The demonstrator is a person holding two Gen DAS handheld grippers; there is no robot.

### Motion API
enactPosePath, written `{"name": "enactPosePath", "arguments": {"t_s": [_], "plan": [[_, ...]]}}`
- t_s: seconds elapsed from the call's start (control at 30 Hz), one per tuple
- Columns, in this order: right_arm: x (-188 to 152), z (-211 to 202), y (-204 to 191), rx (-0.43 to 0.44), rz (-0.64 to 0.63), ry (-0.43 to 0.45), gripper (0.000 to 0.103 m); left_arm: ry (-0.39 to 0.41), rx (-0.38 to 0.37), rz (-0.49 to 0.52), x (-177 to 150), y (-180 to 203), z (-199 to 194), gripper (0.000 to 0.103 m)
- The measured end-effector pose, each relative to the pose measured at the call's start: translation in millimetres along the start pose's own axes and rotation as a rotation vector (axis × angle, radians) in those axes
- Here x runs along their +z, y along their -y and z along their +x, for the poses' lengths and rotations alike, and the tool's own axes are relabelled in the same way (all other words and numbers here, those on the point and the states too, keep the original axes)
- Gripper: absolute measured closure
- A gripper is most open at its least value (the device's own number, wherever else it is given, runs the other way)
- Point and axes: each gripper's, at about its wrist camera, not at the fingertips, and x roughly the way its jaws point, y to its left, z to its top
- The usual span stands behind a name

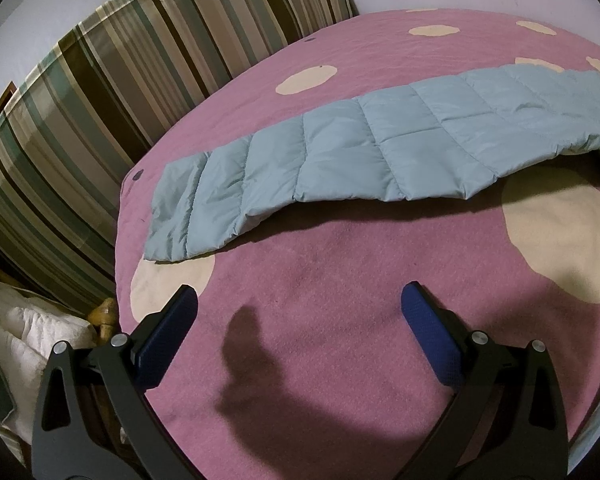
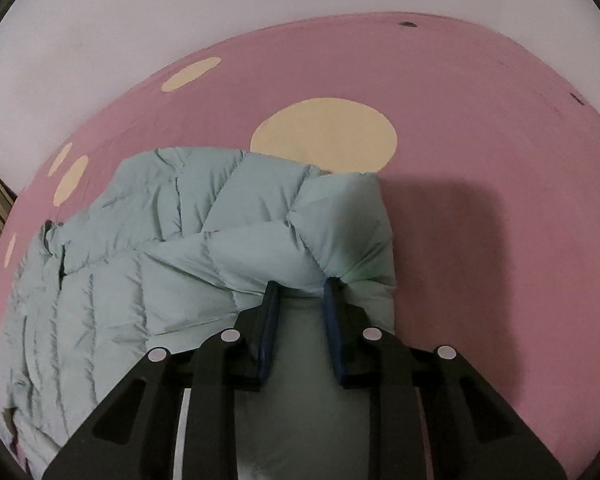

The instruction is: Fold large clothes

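The right gripper (image 2: 300, 292) has its jaws narrowed on a bunched fold of the pale blue quilted puffer jacket (image 2: 172, 240), which spreads away to its left over the pink spotted bedspread (image 2: 480, 140). The left gripper (image 1: 298, 308) hovers with jaws spread and empty; the jacket's sleeve (image 1: 300, 160) lies crosswise just beyond.

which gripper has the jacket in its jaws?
The right gripper: jaws pinch a fold of the blue jacket. The left gripper hangs open over the bare pink cover.
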Motion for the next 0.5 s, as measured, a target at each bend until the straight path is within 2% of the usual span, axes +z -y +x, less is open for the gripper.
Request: {"name": "enactPosePath", "arguments": {"t_s": [0.13,0.23,0.3,0.37,0.5], "plan": [[-2,-28,-5,0.003,-0.015,0.048,0.080,0.002,0.004,0.003,1,1,-1,0.002],[-22,-53,-4,0.018,-0.020,0.072,0.078,0.004,0.008,0.005,0,2,-2,0.002],[-31,-50,0,0.018,-0.014,0.032,0.078,0.005,0.014,0.009,0,2,-1,0.002],[-38,-28,8,0.016,-0.008,-0.019,0.079,0.007,0.019,0.014,0,4,-2,0.002],[-38,-36,10,0.034,-0.001,0.020,0.078,0.007,0.016,0.010,0,4,-2,0.002]]}}
